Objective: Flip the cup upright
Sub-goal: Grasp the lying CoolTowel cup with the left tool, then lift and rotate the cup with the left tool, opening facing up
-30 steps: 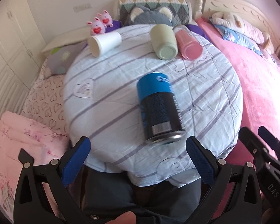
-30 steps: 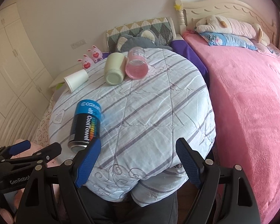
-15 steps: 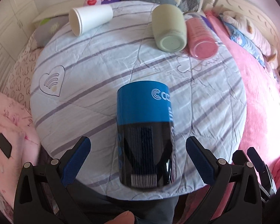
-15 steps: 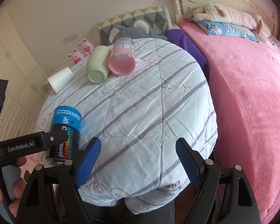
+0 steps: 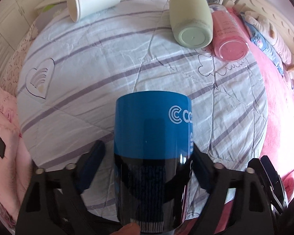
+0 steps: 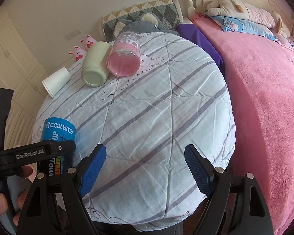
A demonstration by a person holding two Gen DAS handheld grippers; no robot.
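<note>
Cup (image 5: 152, 156), glossy blue-black cylinder, lies between my left tool's (image 5: 147, 168) spread fingers; right tool (image 6: 145, 170) spread; green mug (image 5: 190, 19), pink jar (image 5: 229, 35) beyond.

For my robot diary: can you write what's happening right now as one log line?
left gripper: around blue can, grip unclear | right gripper: open, empty | white cup, green cup, pink jar: lying down
</note>
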